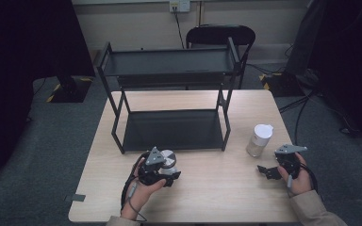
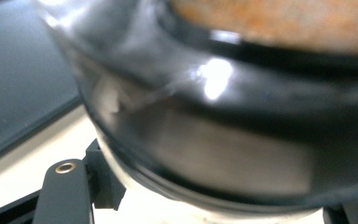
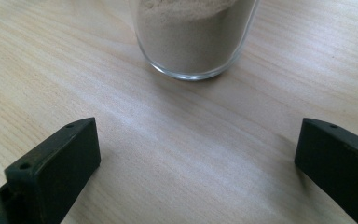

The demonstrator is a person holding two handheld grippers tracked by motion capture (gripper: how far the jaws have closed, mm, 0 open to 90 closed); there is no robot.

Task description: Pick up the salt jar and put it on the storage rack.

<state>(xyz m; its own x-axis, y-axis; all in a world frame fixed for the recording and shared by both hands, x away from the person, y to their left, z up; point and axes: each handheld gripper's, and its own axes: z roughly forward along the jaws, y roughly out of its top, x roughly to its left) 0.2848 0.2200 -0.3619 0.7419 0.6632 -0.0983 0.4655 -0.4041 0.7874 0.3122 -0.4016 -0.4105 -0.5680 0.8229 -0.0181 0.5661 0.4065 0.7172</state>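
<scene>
My left gripper (image 1: 168,175) is shut on a glass jar with a silver lid (image 1: 168,158), held just above the table in front of the black rack. In the left gripper view the jar (image 2: 223,116) sits very close and blurred, with orange-brown contents at the top, and one black finger (image 2: 65,196) presses its side. My right gripper (image 1: 267,171) rests low at the right with its jaws wide apart and nothing between them. A jar with a white lid (image 1: 260,140) stands just beyond it. In the right gripper view that jar (image 3: 193,37) holds beige powder, ahead of the right gripper (image 3: 198,163).
A black two-tier metal rack (image 1: 169,129) stands at the back middle of the wooden table (image 1: 217,193), with both shelves bare. A dark chair (image 1: 219,35) stands behind it. Cables lie on the floor at the right.
</scene>
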